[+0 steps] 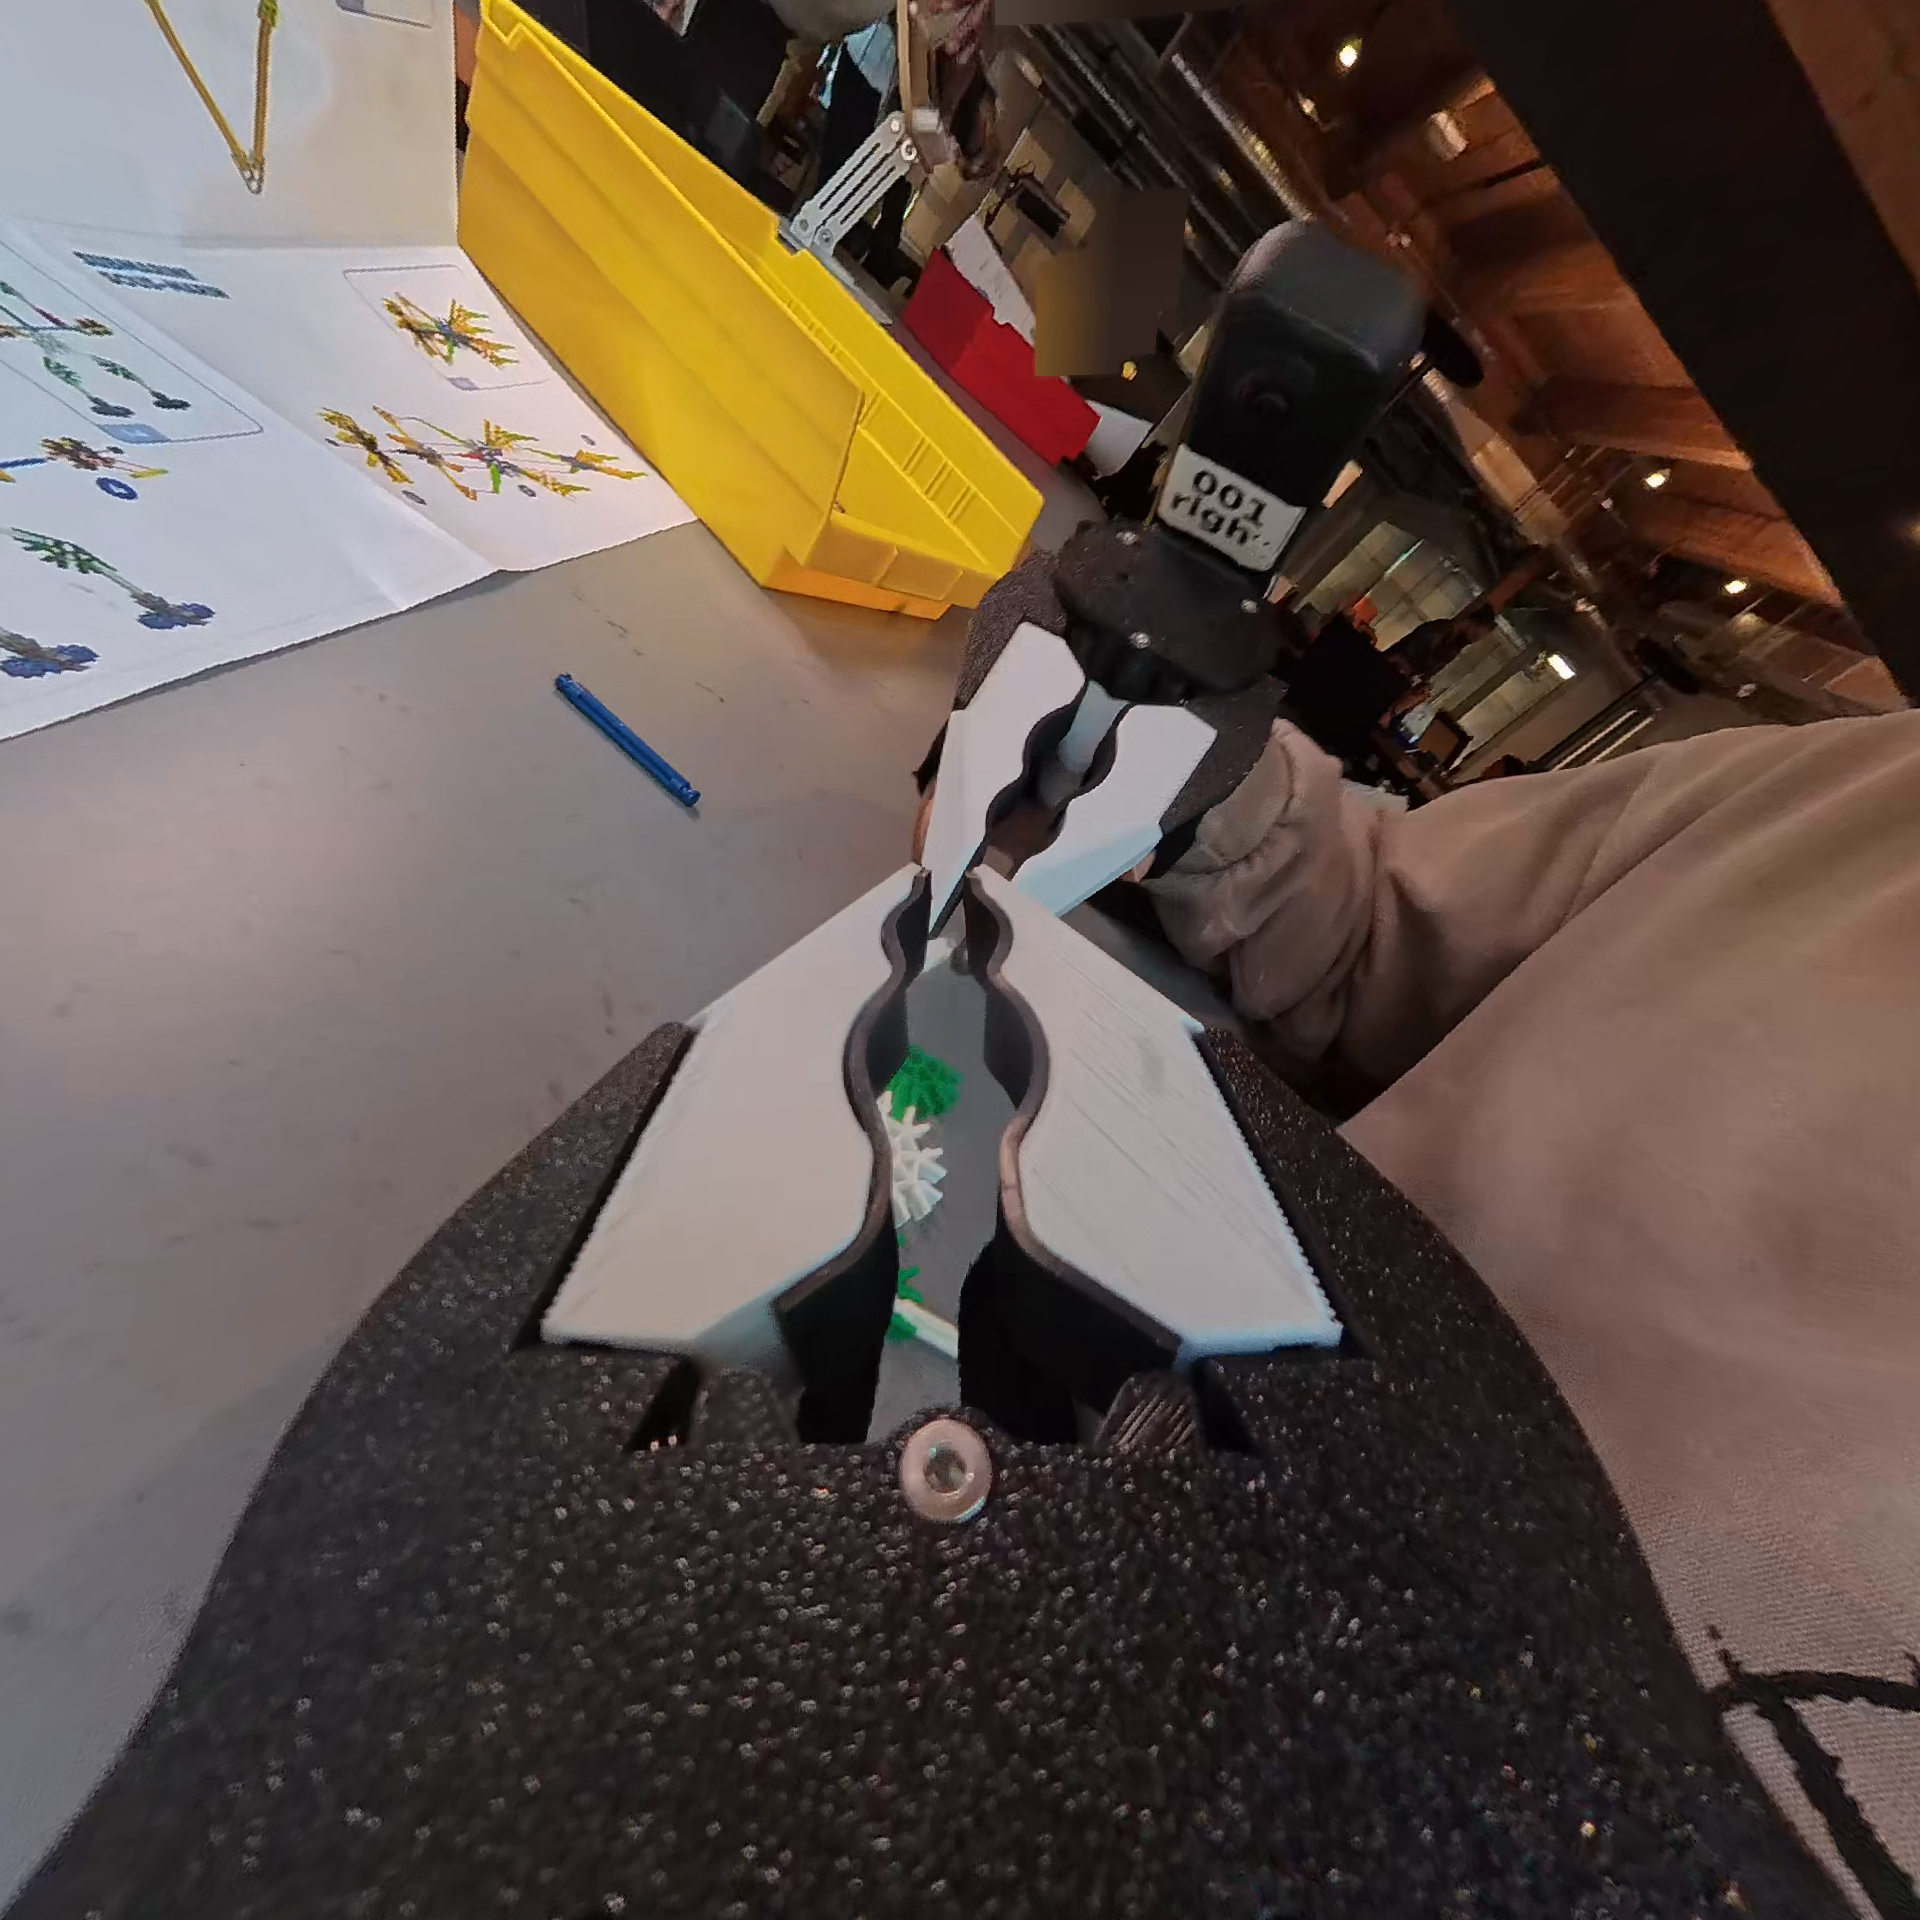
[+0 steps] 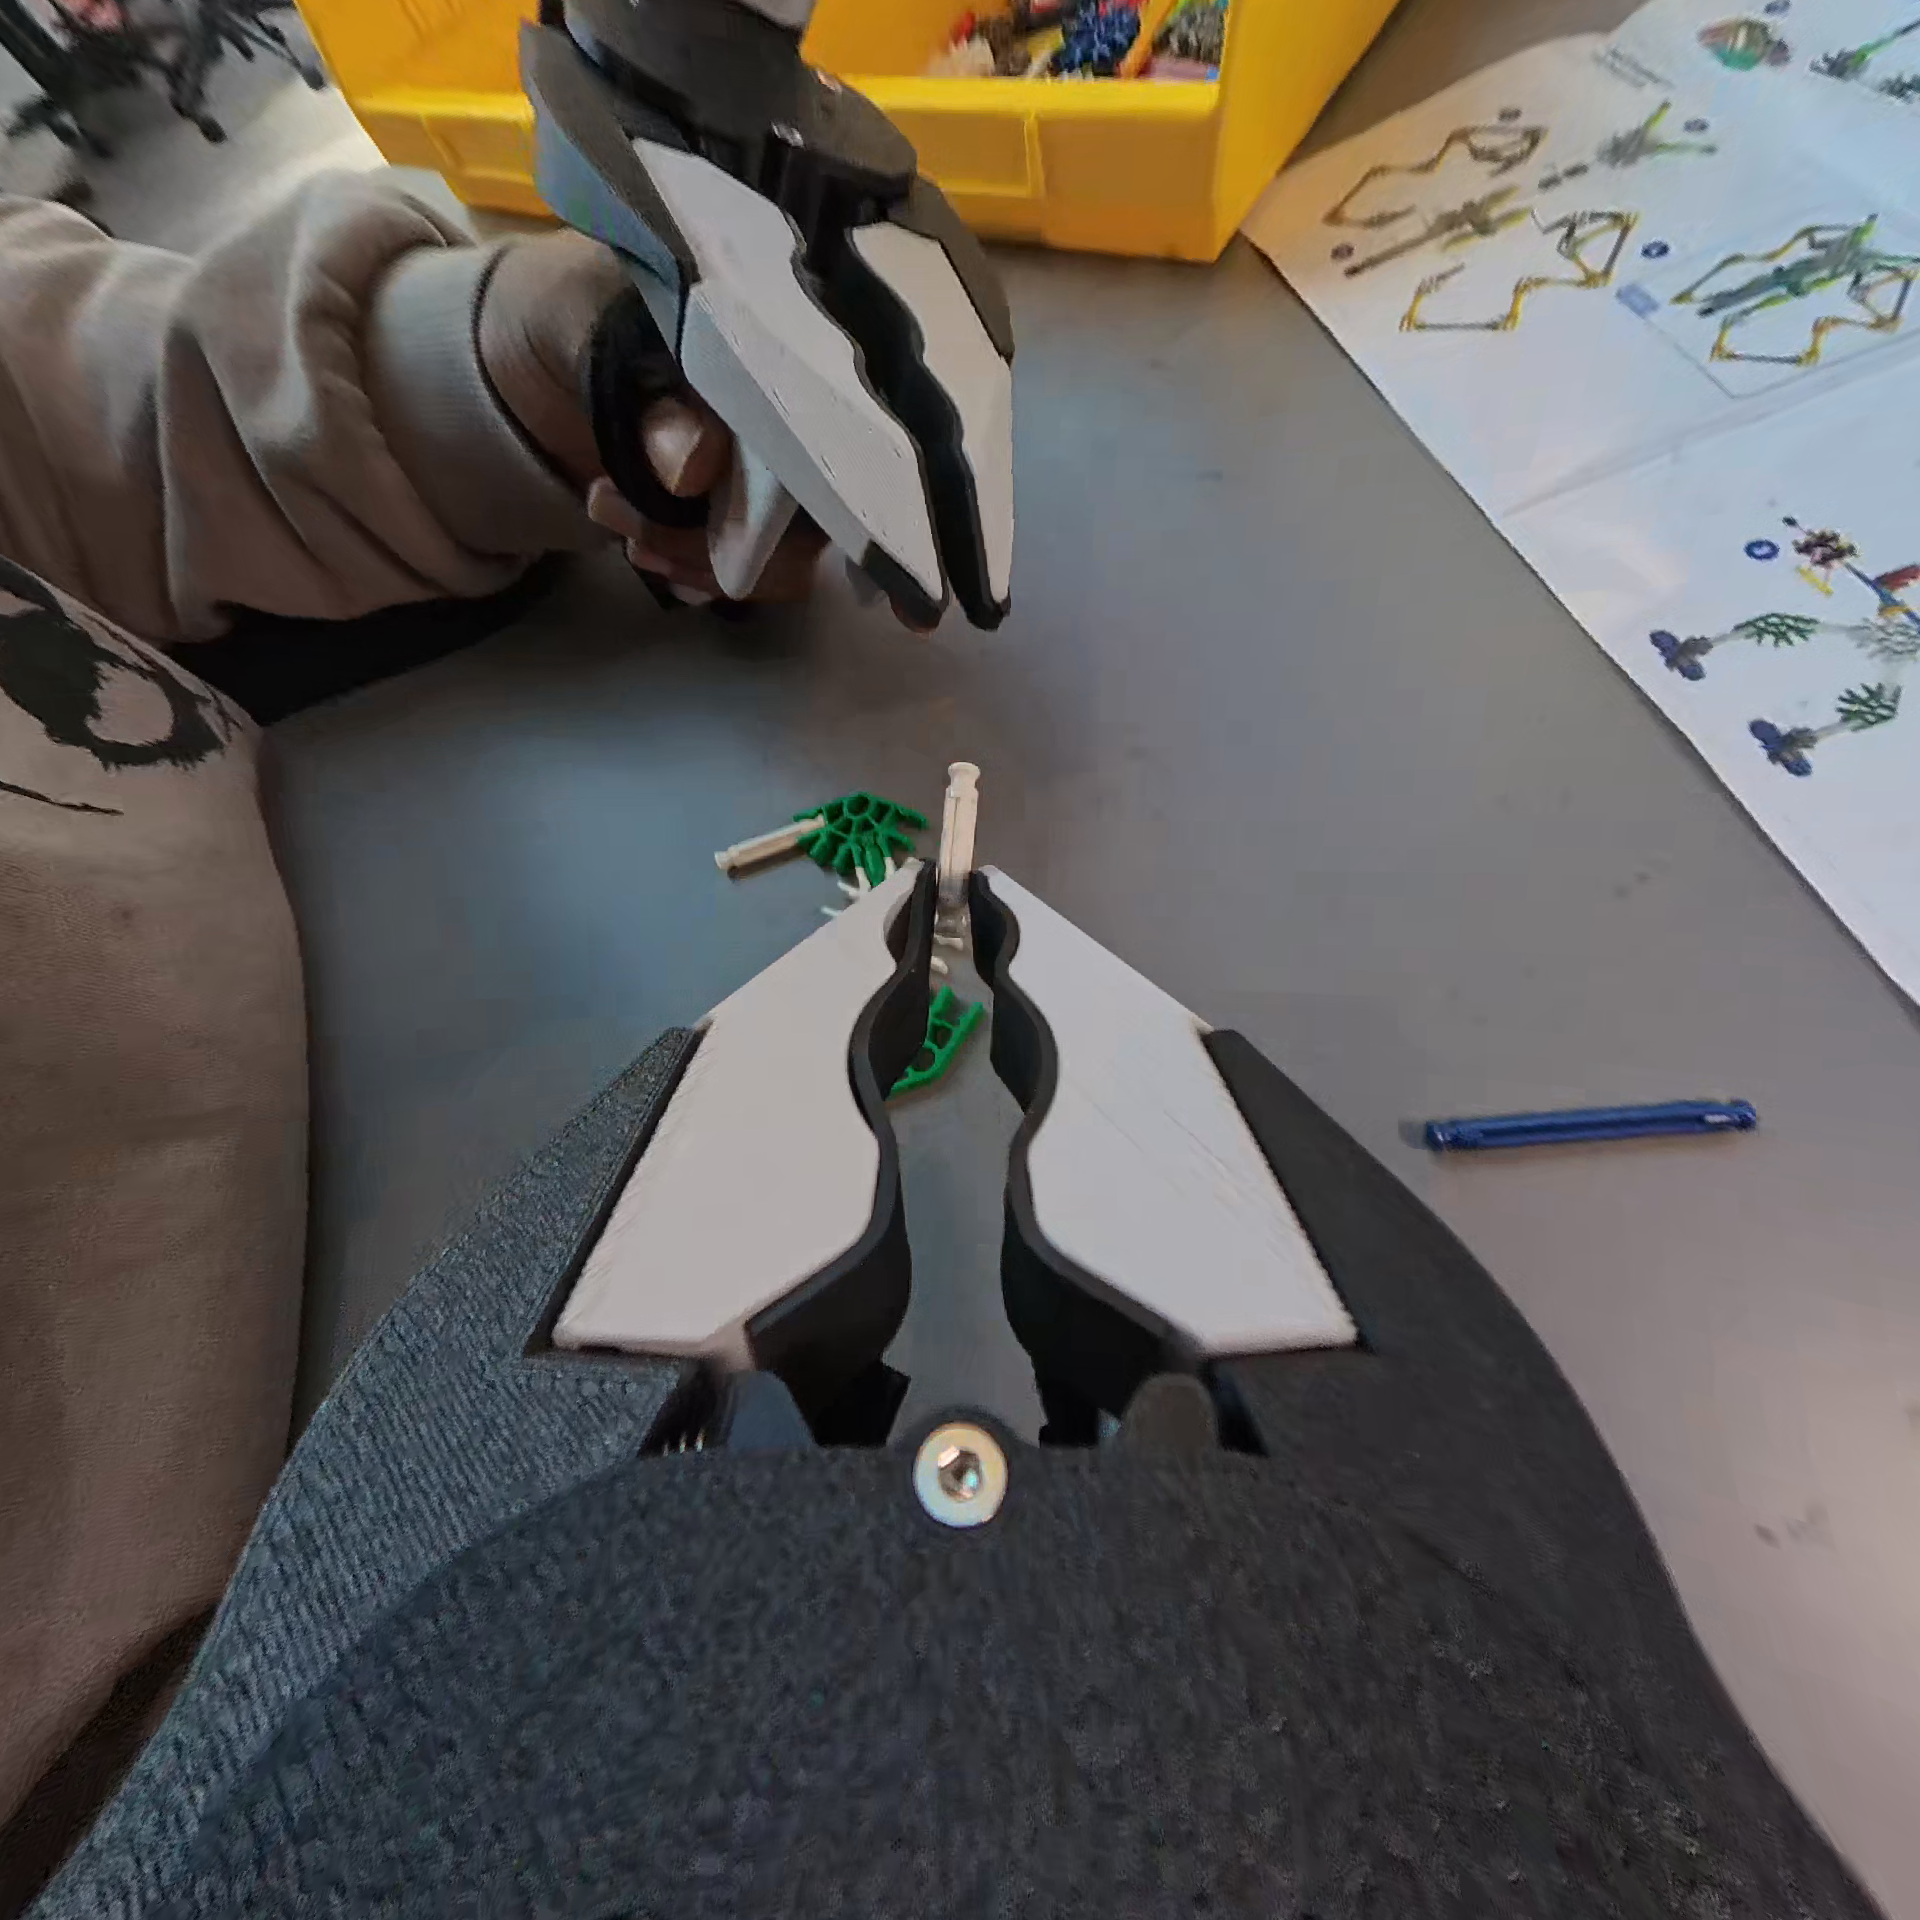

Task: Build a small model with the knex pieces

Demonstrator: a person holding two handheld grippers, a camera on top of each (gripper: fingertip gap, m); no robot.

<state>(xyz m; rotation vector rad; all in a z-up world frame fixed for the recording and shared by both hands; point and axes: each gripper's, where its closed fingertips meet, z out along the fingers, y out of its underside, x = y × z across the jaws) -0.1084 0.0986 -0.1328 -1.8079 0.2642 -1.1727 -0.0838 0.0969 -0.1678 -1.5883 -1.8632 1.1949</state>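
My right gripper (image 2: 948, 883) is shut on a short white rod (image 2: 958, 821) that sticks out past its tips, low over the grey table (image 2: 1299, 675). Just left of the tips lies a green connector (image 2: 857, 826) with a white rod (image 2: 758, 847) plugged into it. A second green connector (image 2: 940, 1044) shows between the fingers. My left gripper (image 2: 951, 613) hangs above and behind these parts, jaws together and holding nothing. In the left wrist view its tips (image 1: 945, 894) point at the right gripper's fingers (image 1: 997, 727), with a green connector (image 1: 925, 1081) and a white connector (image 1: 914, 1153) below.
A blue rod (image 2: 1590, 1124) lies on the table to the right and also shows in the left wrist view (image 1: 623, 738). A yellow bin (image 2: 727, 156) of parts stands at the back, beside a printed instruction sheet (image 2: 1662, 436). A person's beige sleeve (image 2: 208, 395) is at left. About 5 centimetres separates my left fingertips from my right.
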